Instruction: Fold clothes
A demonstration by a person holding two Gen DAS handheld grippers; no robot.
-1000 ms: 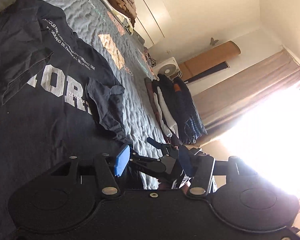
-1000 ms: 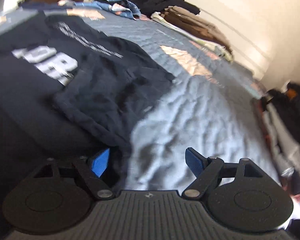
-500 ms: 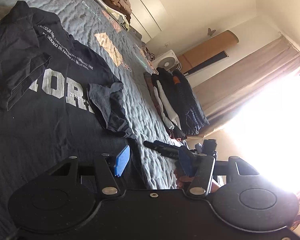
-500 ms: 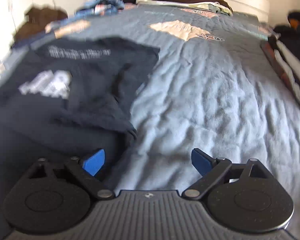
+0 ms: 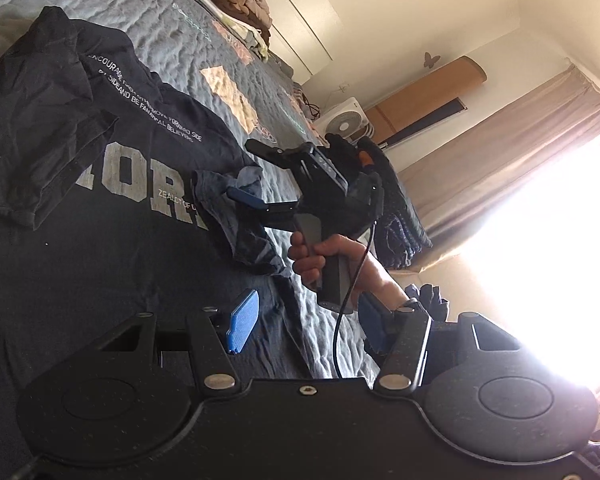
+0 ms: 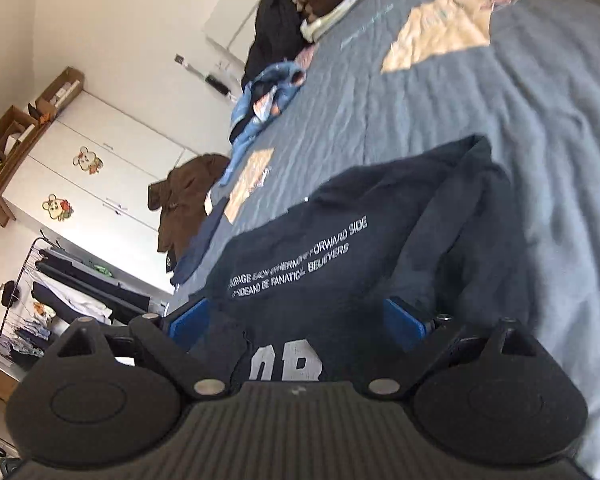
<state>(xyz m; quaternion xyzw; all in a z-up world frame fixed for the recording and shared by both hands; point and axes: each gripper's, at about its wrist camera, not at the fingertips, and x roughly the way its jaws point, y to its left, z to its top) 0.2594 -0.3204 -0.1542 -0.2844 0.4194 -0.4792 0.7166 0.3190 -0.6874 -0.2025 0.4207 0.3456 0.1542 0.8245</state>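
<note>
A dark navy T-shirt (image 5: 100,208) with white lettering lies flat on the grey-blue bedspread (image 5: 172,32). One sleeve is folded in over its body, and the other sleeve (image 5: 252,240) lies crumpled at the shirt's edge. My left gripper (image 5: 308,322) is open near the shirt's lower edge, nothing between its blue pads. A hand (image 5: 324,256) holds my right gripper (image 5: 252,172) open just above the crumpled sleeve. In the right wrist view the right gripper (image 6: 296,320) stands wide over the shirt (image 6: 340,248), pads apart from the cloth.
Folded brown and beige clothes (image 5: 228,4) are stacked at the bed's far side, and a dark pile (image 5: 396,208) lies near the fan (image 5: 344,120). A blue garment (image 6: 268,96) and a brown one (image 6: 188,192) lie toward the white wardrobe (image 6: 100,168).
My right gripper has swung in over the shirt's crumpled sleeve and rolled, so its view now faces the wardrobe. Its jaws opened a little wider. The left gripper has stayed put.
</note>
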